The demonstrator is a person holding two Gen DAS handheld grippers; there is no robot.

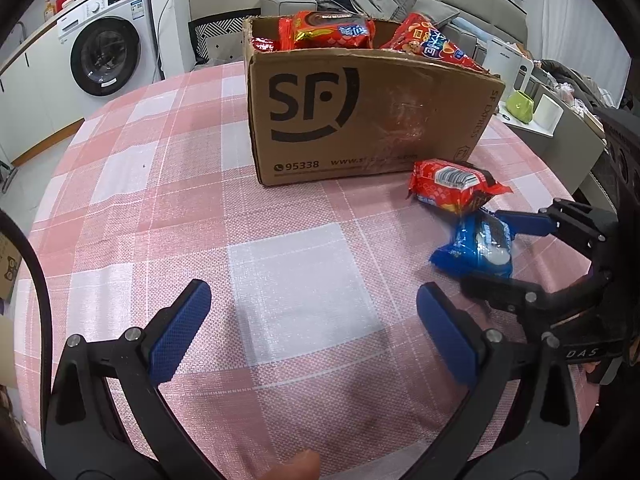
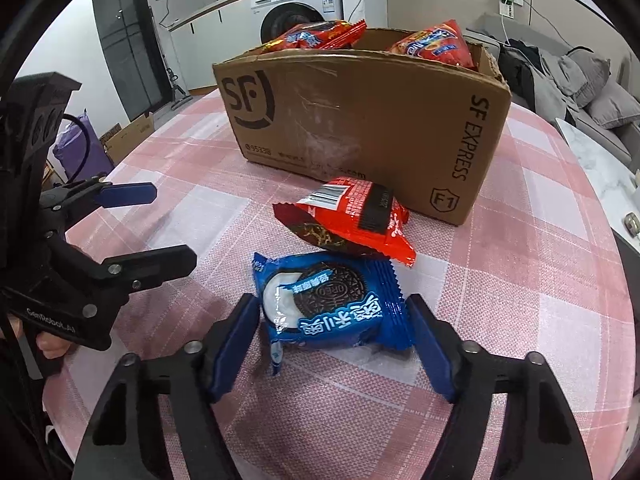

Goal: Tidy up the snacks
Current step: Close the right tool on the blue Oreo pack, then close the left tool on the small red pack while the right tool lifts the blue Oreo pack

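Note:
A blue Oreo packet [image 2: 332,306] lies on the pink checked tablecloth [image 2: 520,264], with my right gripper [image 2: 334,334] open around it, one blue pad on each side, not squeezing. The packet also shows in the left wrist view [image 1: 478,246], with the right gripper [image 1: 486,248] around it. A red snack packet [image 2: 352,216] lies just beyond, also in the left wrist view [image 1: 452,184]. The cardboard SF box [image 2: 360,120] stands behind, also in the left wrist view [image 1: 360,112], holding several red snack packets [image 1: 328,30]. My left gripper [image 1: 314,304] is open and empty over the cloth; it also shows in the right wrist view [image 2: 174,228].
A washing machine [image 1: 104,48] stands at the back left and a grey sofa [image 1: 360,0] behind the table. A side table at the right holds a green object [image 1: 520,106] and a white cup [image 1: 548,114]. The table edge curves close on the right.

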